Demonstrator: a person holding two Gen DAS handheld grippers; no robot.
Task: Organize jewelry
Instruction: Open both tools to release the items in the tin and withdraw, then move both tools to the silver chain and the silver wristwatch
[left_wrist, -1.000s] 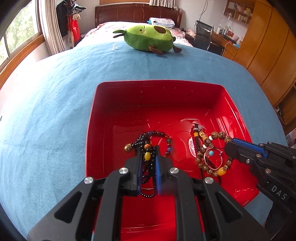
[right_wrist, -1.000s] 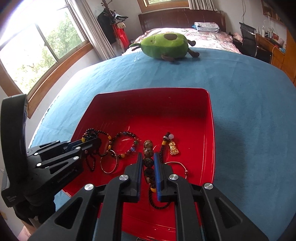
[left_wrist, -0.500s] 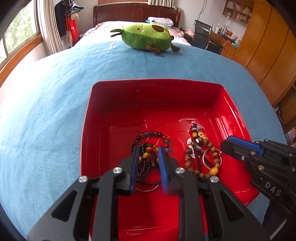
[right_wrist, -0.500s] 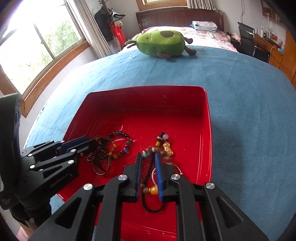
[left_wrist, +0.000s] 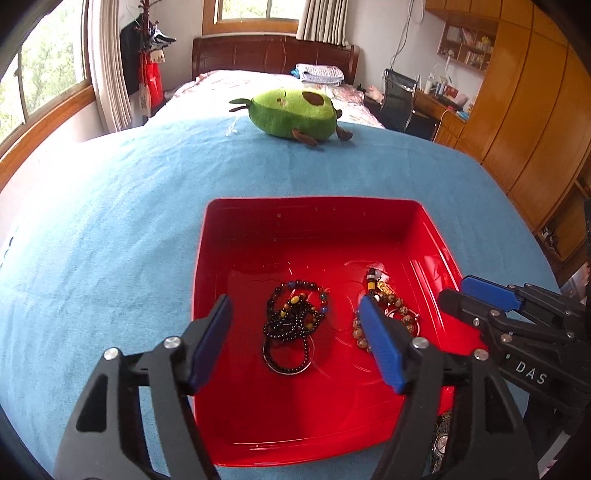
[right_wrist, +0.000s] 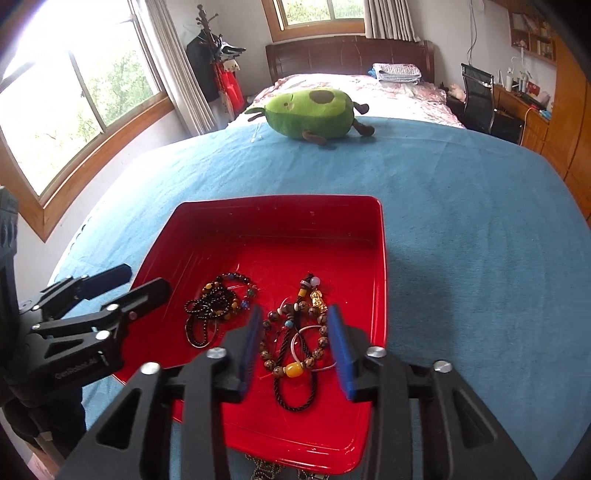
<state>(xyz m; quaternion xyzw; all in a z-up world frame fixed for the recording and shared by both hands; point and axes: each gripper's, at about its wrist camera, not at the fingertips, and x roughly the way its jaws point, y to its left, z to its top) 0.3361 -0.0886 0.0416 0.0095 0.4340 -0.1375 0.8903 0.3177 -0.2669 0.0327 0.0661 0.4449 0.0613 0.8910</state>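
Observation:
A red tray (left_wrist: 258, 435) (right_wrist: 207, 229) lies on a blue blanket. Inside it a pile of dark beaded bracelets (left_wrist: 293, 325) (right_wrist: 212, 310) lies at the left, and a pile of brown wooden-bead bracelets with a gold charm and yellow bead (left_wrist: 397, 310) (right_wrist: 295, 339) at the right. My left gripper (left_wrist: 295, 325) is open above the dark pile, empty. My right gripper (right_wrist: 295, 332) is open above the brown pile, empty. Each gripper shows in the other's view, the right gripper (left_wrist: 461, 291) and the left gripper (right_wrist: 144, 280).
A green avocado plush (left_wrist: 293, 114) (right_wrist: 310, 112) lies far back on the blanket (left_wrist: 110, 221). More chain jewelry (right_wrist: 266, 470) (left_wrist: 441, 439) peeks out under the tray's near edge. A window is left, wooden cabinets right, a bed behind.
Both grippers have opened, dropped their bracelets into the tray and pulled back and up. The dark bracelets and the brown beads now lie loose on the tray floor.

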